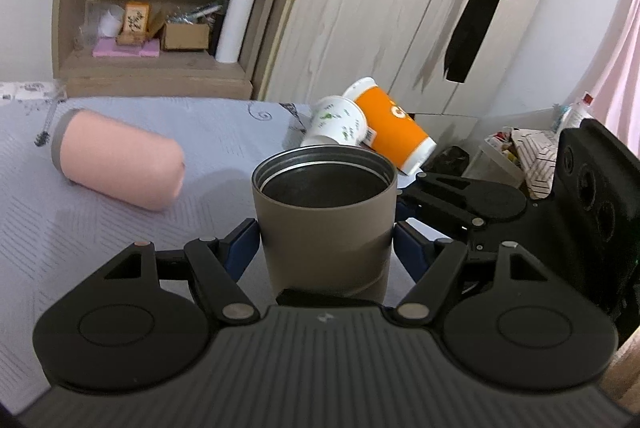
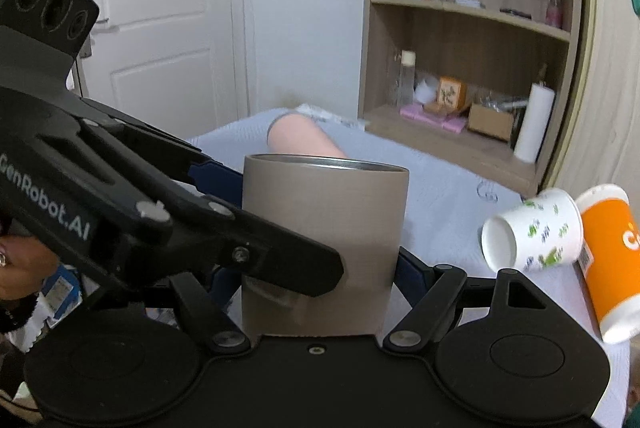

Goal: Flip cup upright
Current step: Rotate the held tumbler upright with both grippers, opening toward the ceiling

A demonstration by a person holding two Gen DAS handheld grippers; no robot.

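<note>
While both grippers flank it, the cup (image 1: 324,212) stands mouth-up between them. Left gripper (image 1: 325,246) jaws grip its wall; right gripper (image 2: 320,268) jaws likewise.

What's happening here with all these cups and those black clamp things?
A person holds a gripper in each hand, and both are around one taupe metal tumbler, which stands upright with its open mouth up, on or just above the bed. The left gripper and the right gripper each have their pads beside its sides. A pink tumbler, a white printed paper cup and an orange paper cup lie tipped over.
</note>
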